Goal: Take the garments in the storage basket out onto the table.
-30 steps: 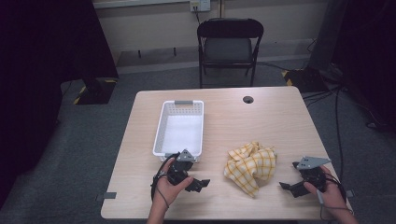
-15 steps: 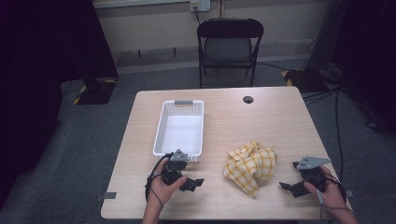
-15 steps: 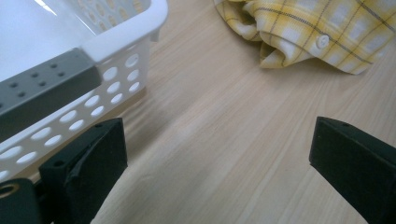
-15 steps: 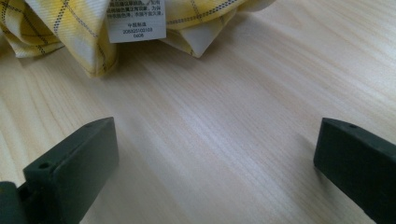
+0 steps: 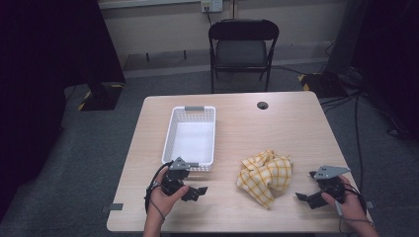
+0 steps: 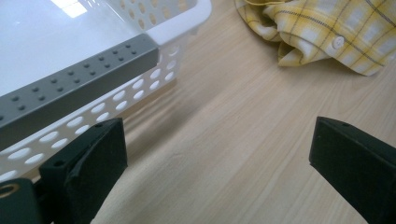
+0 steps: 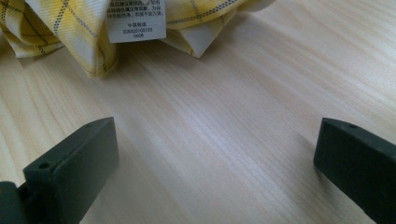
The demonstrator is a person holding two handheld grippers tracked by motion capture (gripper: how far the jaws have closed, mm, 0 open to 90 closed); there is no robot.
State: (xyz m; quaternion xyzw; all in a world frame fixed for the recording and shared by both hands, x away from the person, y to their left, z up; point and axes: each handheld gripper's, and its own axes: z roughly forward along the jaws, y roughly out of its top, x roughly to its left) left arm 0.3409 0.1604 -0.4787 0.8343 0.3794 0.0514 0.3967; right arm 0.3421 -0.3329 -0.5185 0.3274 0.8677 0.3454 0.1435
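A crumpled yellow checked shirt [image 5: 265,174] lies on the wooden table [image 5: 276,123], right of centre near the front. A white perforated basket [image 5: 190,136] with grey handles stands empty to its left. My left gripper [image 5: 194,192] is held just in front of the basket's near end, open, nothing between its jaws; the basket's grey handle [image 6: 70,91] and the shirt [image 6: 327,32] appear ahead of it. My right gripper [image 5: 309,198] rests open at the front right, right of the shirt, whose white care label [image 7: 136,19] shows just ahead.
A black folding chair [image 5: 242,49] stands beyond the table's far edge. A round cable hole [image 5: 262,105] sits near the table's back edge. Cables and dark equipment lie on the floor at the right.
My left gripper has shifted slightly left and toward the front edge, staying open. The right gripper and the shirt have not moved.
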